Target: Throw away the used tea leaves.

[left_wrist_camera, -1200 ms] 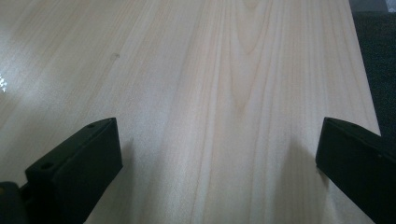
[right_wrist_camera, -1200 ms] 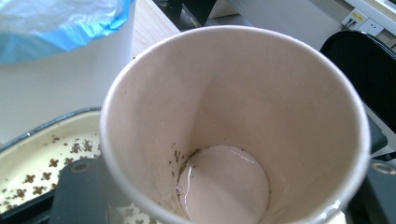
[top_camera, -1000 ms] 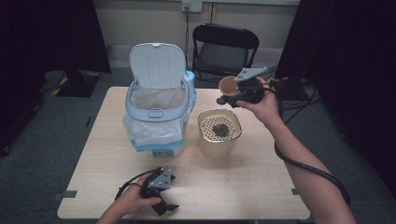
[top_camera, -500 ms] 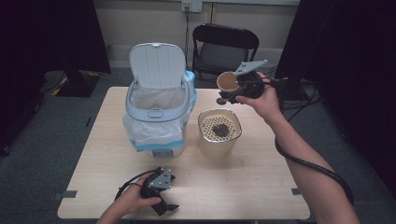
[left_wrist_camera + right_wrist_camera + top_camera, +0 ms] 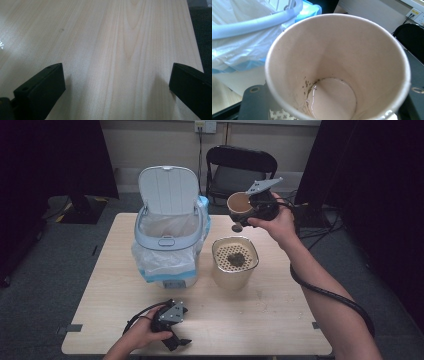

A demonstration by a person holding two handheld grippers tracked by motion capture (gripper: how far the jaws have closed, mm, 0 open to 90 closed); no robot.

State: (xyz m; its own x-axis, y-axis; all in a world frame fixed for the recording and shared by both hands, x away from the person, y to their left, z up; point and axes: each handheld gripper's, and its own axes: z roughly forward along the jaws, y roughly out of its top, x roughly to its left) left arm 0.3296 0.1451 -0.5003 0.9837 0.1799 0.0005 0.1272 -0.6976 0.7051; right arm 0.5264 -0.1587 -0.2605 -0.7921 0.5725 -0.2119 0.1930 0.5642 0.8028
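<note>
Right gripper (image 5: 250,213) fingers clamped on the paper cup (image 5: 239,203), upper middle of frame, above the strainer pot (image 5: 235,261); I hold it tipped, only dregs left, bin (image 5: 167,236) next I'd guess. Left gripper (image 5: 172,325) fingers wide open, empty, parked on the bench (image 5: 280,320).

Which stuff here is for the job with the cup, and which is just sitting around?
For the job:
- paper cup, nearly empty, clamped in the right tool
- strainer pot with wet tea bits on top
- open bin with its plastic liner

Just sitting around:
- left tool, open, resting on the table
- black chair behind
</note>
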